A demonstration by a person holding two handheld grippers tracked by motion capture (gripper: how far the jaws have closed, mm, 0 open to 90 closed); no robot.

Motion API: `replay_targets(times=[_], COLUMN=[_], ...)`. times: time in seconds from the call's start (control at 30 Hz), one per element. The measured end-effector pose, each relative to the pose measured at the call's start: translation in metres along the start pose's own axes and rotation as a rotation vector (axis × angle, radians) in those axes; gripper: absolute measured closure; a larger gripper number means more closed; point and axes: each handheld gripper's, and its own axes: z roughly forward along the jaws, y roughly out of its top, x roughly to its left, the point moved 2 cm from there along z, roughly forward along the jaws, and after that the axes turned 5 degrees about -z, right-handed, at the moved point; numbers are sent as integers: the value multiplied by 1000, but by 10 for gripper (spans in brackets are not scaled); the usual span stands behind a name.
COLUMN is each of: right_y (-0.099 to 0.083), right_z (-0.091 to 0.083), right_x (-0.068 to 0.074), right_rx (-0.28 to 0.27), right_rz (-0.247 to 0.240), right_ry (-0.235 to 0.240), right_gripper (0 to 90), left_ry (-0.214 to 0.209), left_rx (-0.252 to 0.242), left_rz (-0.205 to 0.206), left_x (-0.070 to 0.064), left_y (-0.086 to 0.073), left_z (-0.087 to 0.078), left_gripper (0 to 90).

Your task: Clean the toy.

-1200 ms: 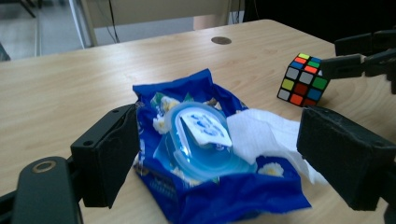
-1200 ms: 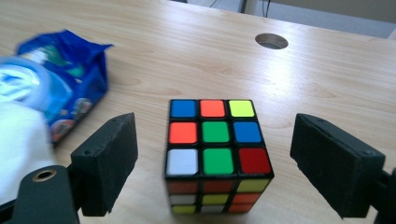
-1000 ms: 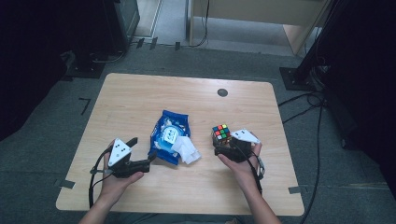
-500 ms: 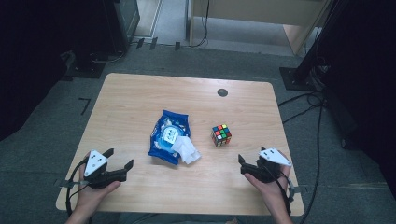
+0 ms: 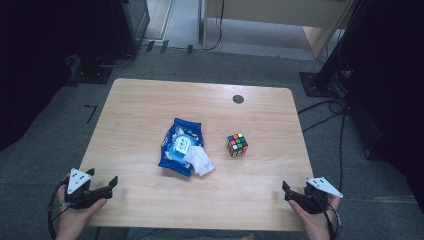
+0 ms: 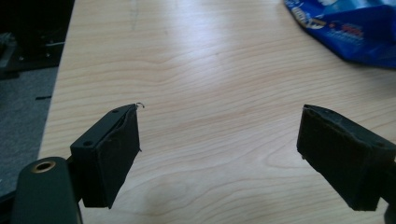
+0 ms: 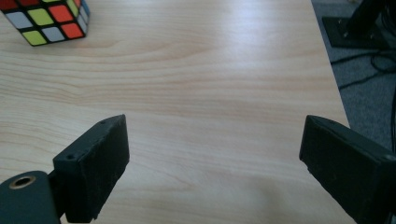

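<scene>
High view: left gripper [image 5: 100, 189] and right gripper [image 5: 296, 196], jaws apart and empty, rest at the near table corners, well clear of wipes pack [image 5: 180, 146] and puzzle cube [image 5: 237, 144], apparently parked.

wipes pack [image 5: 180, 147] left, cube [image 5: 237, 144] right, table [image 5: 270, 120]

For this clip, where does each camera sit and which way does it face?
High view: above the table's near side, looking forward and down; both hands, left hand-held gripper, right hand-held gripper.
Left gripper view: along open jaws toward the wet-wipes pack.
Right gripper view: along open jaws toward the Rubik's cube.
The high view also shows both objects.
</scene>
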Motion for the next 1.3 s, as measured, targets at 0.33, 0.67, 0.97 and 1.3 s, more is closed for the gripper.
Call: replay_targets(times=[0.33,0.67,0.97,1.3], right_y=[-8,-14,-14,-13], right_z=[9,16,17,18], right_x=[3,-2,-4,-4], right_rx=[72,122,127,131], right_rz=[-34,-56,-70,-71], right_ry=[-4,-12,3,9], right_gripper=[78,44,29,20], left_ry=[59,50,-37,-31], left_rx=[114,136,180,184], left_rz=[51,137,71,69], left_x=[1,-9,-7,-7], left_y=[-9,-11,-10,-9], left_z=[13,18,22,22], left_gripper=[134,138,138,122])
